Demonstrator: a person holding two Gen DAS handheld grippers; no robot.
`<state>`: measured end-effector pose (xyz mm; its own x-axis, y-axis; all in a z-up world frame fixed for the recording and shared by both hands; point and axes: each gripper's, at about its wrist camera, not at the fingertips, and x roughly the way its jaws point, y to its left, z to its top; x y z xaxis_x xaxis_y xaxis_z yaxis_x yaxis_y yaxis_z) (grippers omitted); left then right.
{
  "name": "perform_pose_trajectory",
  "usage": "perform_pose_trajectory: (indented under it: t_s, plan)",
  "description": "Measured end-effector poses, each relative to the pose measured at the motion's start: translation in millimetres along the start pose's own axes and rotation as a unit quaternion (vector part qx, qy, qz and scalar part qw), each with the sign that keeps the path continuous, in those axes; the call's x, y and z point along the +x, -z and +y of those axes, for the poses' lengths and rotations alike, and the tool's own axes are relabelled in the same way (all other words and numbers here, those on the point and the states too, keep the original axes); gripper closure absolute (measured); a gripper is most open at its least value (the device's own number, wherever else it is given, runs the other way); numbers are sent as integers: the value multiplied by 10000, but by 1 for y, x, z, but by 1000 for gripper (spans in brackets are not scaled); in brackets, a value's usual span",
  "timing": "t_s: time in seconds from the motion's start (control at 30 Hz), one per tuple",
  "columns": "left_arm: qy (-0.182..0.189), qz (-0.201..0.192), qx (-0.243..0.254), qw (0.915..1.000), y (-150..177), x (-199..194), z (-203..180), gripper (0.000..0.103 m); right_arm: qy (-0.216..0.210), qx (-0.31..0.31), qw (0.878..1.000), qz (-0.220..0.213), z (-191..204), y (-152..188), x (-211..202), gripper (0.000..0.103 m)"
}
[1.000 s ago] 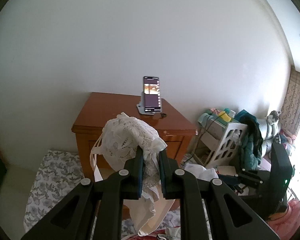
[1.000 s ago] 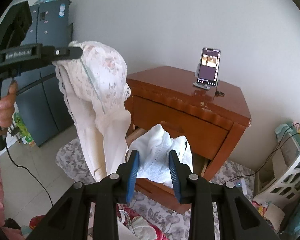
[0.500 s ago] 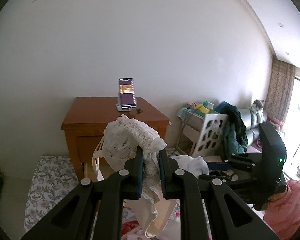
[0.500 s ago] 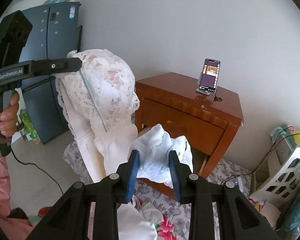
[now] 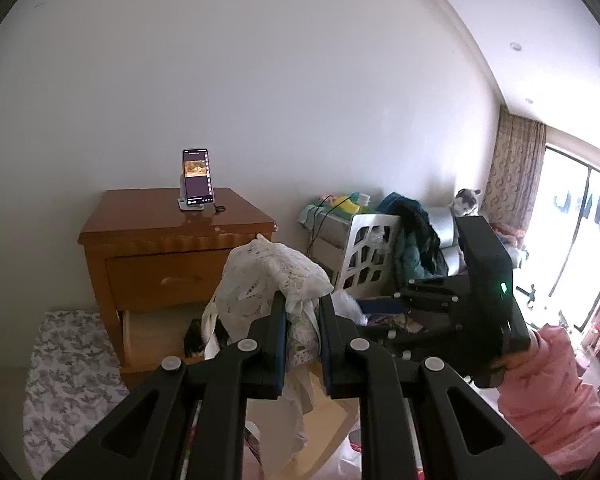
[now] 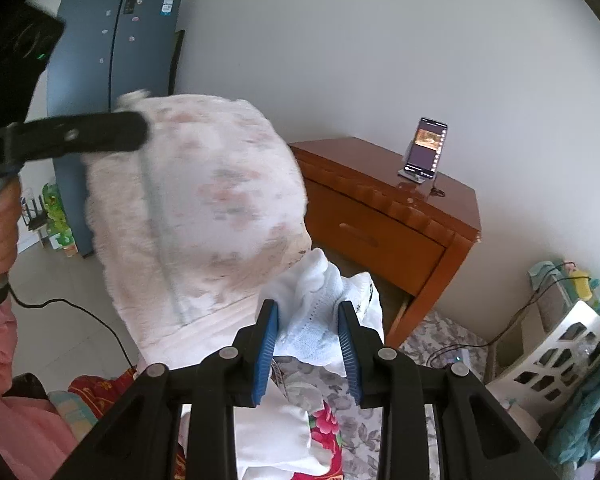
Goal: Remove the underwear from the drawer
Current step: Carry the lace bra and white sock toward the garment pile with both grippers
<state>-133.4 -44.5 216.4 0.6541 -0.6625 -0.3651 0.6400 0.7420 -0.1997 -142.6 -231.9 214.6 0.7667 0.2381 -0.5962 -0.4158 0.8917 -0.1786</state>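
Both grippers have drawn back from the open drawer (image 5: 152,332). Left gripper (image 5: 302,308) pinches the lace underwear (image 5: 268,280), hanging long-axis down; right gripper (image 6: 308,320) clamps a white knit piece (image 6: 320,312), probably clear of the drawer.

A lived-in home bedroom; wooden nightstand (image 5: 172,236) against the wall, phone (image 5: 196,177) atop it, floral mat (image 5: 68,364) beside it, curtained window (image 5: 516,176) further right
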Motion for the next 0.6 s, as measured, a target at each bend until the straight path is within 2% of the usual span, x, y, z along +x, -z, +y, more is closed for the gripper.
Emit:
perform_pose_trajectory:
  t_s: [0.1,0.2,0.37,0.47,0.6]
  plan:
    - [-30,159,-197,9997,26,0,11,88,-11,86,10000,7,-5,7,-6,70]
    - [-23,500,-551,9972,62,8,27,88,-81,129,9999,67,-6,14,-4,70]
    - [-183,1302,-892,9873,122,33,48,88,-261,113,9993,255,1,22,8,70]
    - [-203,1529,-1107,9818,141,42,57,89,-388,82,9986,356,8,27,18,70]
    - [-326,1564,-1077,9813,147,41,58,88,-543,-87,9966,606,24,38,34,70]
